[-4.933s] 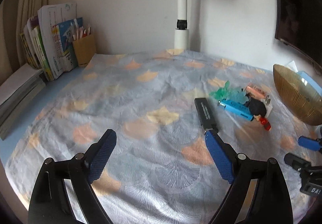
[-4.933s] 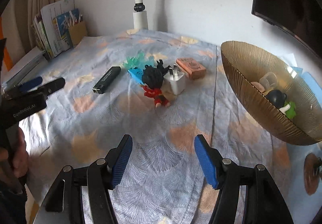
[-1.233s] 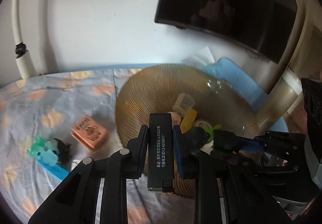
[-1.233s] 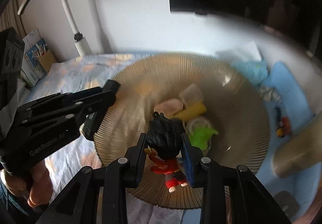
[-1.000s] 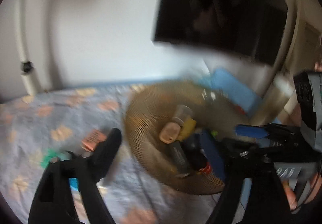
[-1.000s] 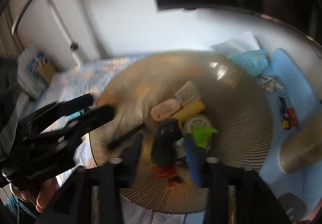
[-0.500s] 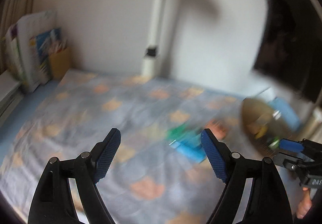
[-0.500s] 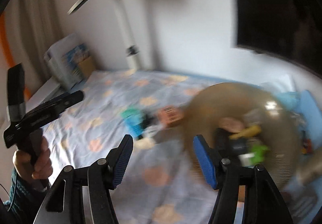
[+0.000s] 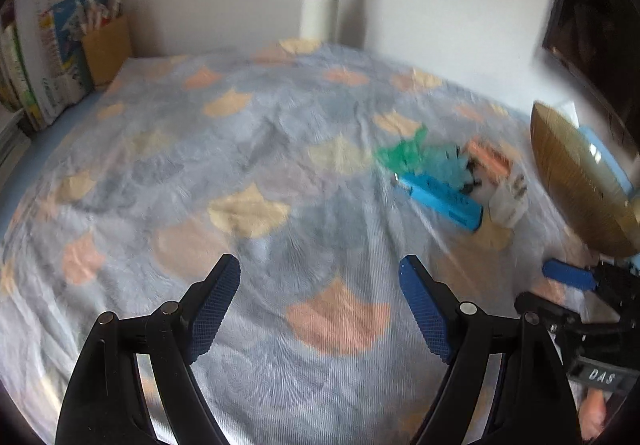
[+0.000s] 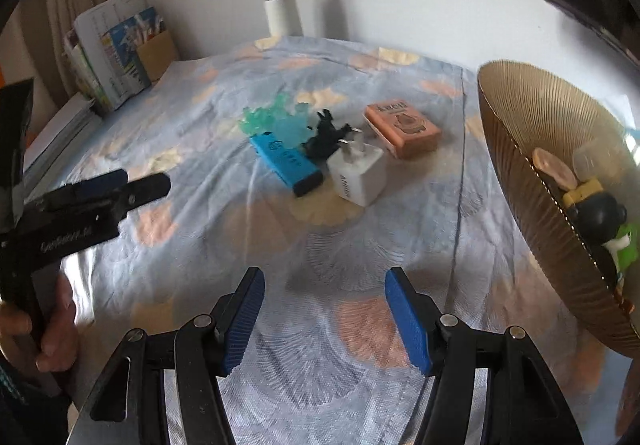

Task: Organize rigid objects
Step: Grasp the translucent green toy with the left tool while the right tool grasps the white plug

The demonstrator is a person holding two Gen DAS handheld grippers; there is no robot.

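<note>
gold bowl (image 10: 532, 133) at frame right already holds several items; blue stick (image 10: 286, 163), white plug (image 10: 358, 175), orange box (image 10: 402, 127) wait mid-frame on the surface. both tongs, left (image 9: 320, 309) and right (image 10: 324, 319), gape wide, empty.

Each black tool (image 9: 320, 301) has blue ribbed pads (image 10: 243, 319) and silver screws.
</note>
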